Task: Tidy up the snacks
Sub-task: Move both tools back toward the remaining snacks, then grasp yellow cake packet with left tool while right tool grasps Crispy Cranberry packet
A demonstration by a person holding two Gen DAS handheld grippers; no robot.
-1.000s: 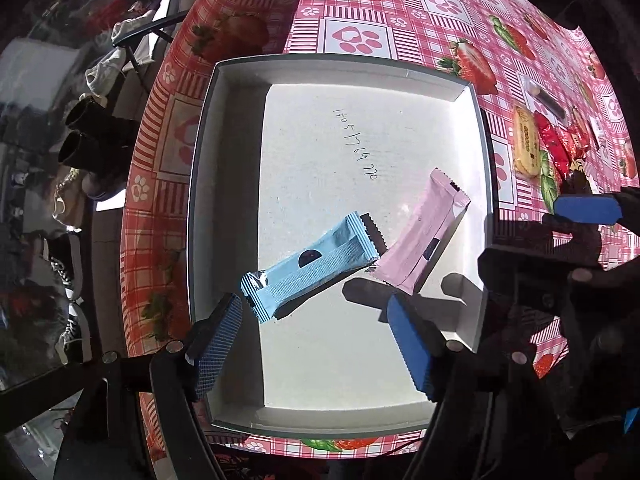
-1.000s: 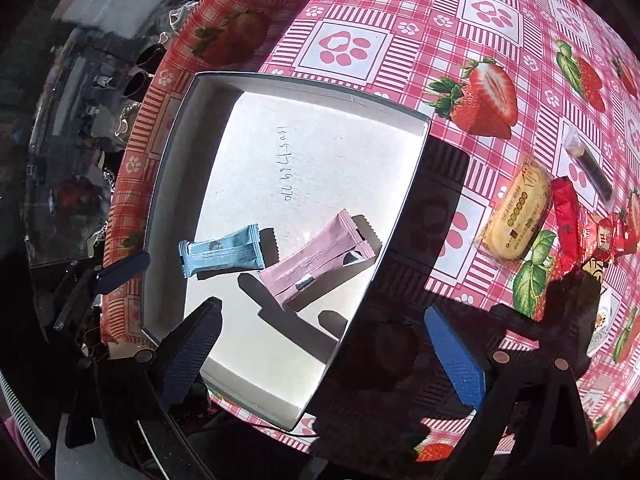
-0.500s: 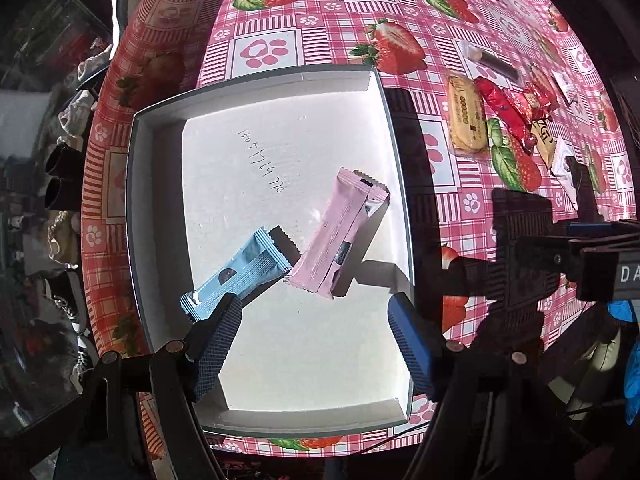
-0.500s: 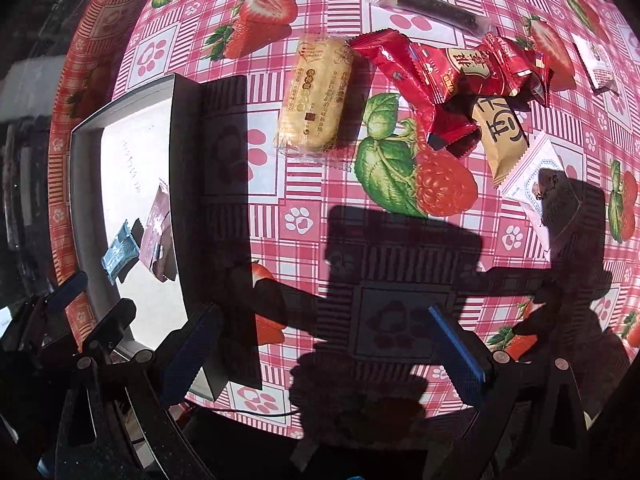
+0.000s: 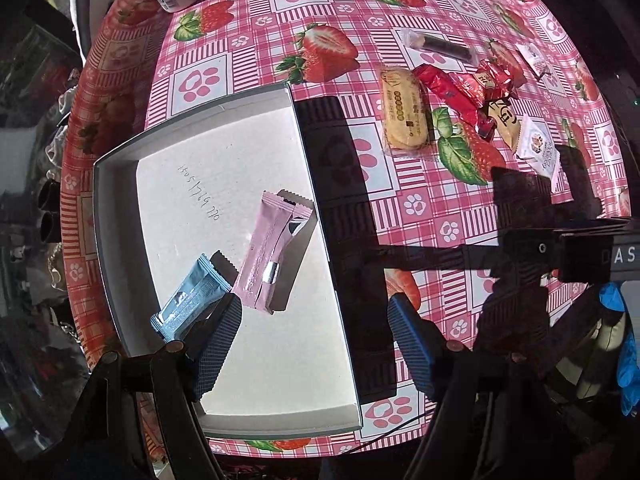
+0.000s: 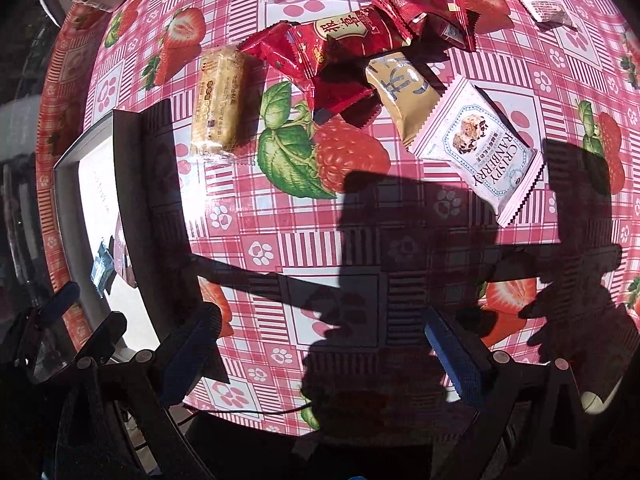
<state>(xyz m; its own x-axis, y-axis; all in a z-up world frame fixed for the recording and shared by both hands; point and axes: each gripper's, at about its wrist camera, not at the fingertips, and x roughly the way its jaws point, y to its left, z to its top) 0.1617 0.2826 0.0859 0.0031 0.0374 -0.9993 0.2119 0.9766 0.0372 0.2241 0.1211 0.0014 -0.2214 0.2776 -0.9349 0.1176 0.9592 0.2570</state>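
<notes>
Strawberry-print table (image 5: 420, 208): tray (image 5: 120, 280), snacks (image 6: 218, 100)

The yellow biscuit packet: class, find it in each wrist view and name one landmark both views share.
Left wrist view: yellow biscuit packet lies upper right, right of the white tray.
Right wrist view: it lies upper left, above the tray's corner.
Shared landmark: the printed green leaves beside it.

Left gripper (image 5: 314, 340) pointed straight down, jaws apart, nothing between. Right gripper (image 6: 320, 352) angled steeply downward, jaws wide, empty.
</notes>
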